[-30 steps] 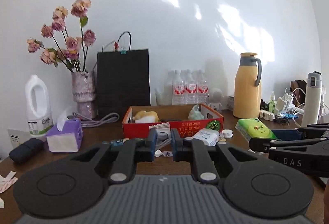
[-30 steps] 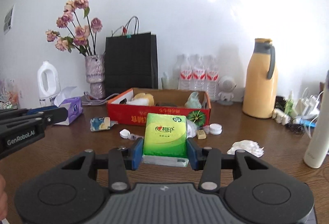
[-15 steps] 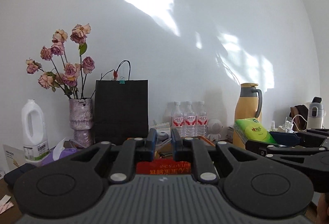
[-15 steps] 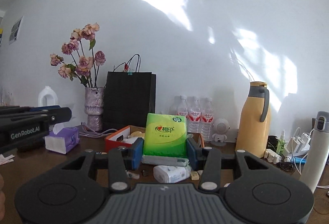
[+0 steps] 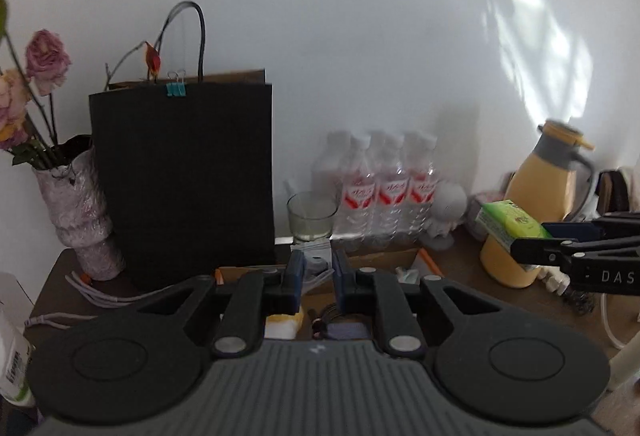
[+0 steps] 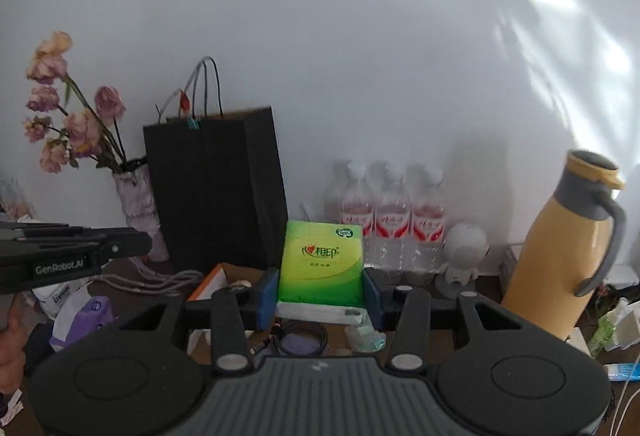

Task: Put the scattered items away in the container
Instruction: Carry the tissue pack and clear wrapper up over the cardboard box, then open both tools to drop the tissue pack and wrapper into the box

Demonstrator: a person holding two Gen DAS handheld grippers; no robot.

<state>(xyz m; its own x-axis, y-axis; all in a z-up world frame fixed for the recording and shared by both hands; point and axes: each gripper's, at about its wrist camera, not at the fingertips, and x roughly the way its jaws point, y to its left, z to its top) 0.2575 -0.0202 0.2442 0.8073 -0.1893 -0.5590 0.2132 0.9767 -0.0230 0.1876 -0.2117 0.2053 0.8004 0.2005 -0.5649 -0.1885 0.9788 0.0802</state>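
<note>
The green plastic-wrapped tissue pack [image 6: 320, 268] is being clamped between the blue pads of the right tool [image 6: 320, 294], held above the open orange-edged cardboard box [image 6: 214, 278] on the dark wooden worktop [image 5: 460, 268]. The left tool [image 5: 316, 270] is being held nearly closed on a small flat clear packet [image 5: 314, 262], also over the box. Room behind the box is being hemmed in by the tall black paper bag [image 5: 184, 175] and the clear water bottles [image 6: 390, 220] along the wall. The yellow thermos jug [image 6: 564, 256] is crowding the right side.
</note>
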